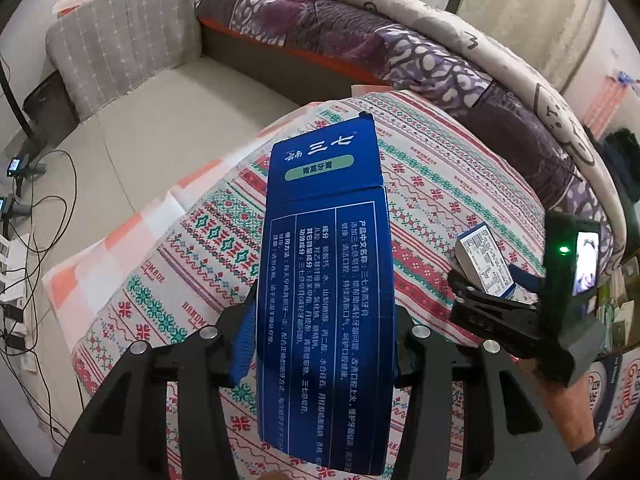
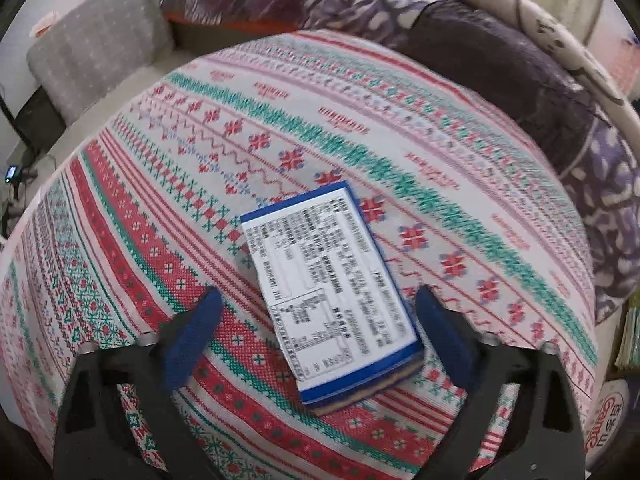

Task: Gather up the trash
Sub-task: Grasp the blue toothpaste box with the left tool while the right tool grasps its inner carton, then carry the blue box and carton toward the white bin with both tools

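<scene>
L claw [image 1: 320,320] is clamped on a tall blue box [image 1: 324,280], w/ a blue pad pressed against each long side; the box is held upright along the fingers, white print facing the cam, above a patterned cloth [image 1: 160,280]. The box's top end reaches toward the purple bedding [image 1: 360,40] behind the cloth.

R claw [image 2: 316,320] is seen apart, pads [image 2: 192,332] wide on either side of a small box [image 2: 328,292]. No pad is touching it: a strip of cloth shows at the L pad, a narrower gap at the R pad. The small box is lying flat on the cloth [image 2: 360,120], white printed face up, blue border round it, set at a slant, near end lowest in the R wrist view. That view is blurred, so the print can't be read.

In the L wrist view the R claw [image 1: 496,280] is seen at the right edge, w/ the same small box [image 1: 486,260] at its tips, and a lit screen + green light on its body.

A grey cushion [image 1: 128,48] is propped at the far left, beside the bedding. Cables [image 1: 48,200] are strewn on the floor at the left edge. A cream quilt [image 1: 460,20] is draped over the purple bedding.
</scene>
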`<state>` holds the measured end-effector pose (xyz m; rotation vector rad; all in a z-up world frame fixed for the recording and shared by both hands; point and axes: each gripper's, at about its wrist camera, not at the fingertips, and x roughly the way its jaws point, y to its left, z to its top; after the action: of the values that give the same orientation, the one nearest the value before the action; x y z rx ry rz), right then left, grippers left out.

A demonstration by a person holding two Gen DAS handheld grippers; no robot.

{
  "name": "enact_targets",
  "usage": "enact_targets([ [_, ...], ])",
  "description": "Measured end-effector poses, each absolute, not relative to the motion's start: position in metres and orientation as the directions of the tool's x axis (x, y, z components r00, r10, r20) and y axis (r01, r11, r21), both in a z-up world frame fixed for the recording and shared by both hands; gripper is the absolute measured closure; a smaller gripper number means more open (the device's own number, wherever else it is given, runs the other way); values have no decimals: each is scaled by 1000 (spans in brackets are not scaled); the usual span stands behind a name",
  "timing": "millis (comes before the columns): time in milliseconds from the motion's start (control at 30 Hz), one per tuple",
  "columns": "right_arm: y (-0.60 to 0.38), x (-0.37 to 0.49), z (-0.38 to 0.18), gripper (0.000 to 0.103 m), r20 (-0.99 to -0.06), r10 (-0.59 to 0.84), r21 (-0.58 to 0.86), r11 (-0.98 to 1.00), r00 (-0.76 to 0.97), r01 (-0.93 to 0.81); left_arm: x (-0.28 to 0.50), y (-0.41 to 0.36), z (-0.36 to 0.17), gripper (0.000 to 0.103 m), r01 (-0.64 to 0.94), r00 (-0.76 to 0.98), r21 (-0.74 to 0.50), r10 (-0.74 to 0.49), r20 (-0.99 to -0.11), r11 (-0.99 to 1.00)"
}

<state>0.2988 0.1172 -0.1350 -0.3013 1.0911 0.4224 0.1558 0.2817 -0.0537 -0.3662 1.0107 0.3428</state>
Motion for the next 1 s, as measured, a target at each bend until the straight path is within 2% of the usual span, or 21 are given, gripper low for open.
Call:
enact_targets([
  [67, 118, 297, -132, 43, -892, 211, -2, 883, 401, -469, 157, 282, -55, 54, -445, 485, -142, 104, -868, 884],
  [167, 111, 294, -126, 45, -882, 248, 55, 899, 402, -434, 158, 283, -56, 54, -454, 483, -137, 114, -868, 881],
  [600, 90, 233, -66, 45, -789, 205, 25, 953, 579, -303, 154, 262, -39, 54, -441, 543, -73, 201, -815, 894],
  [1000, 36, 188, -51, 45, -808, 197, 149, 980, 555, -131, 152, 226, -39, 54, -373, 567, -11, 218, -794, 928],
])
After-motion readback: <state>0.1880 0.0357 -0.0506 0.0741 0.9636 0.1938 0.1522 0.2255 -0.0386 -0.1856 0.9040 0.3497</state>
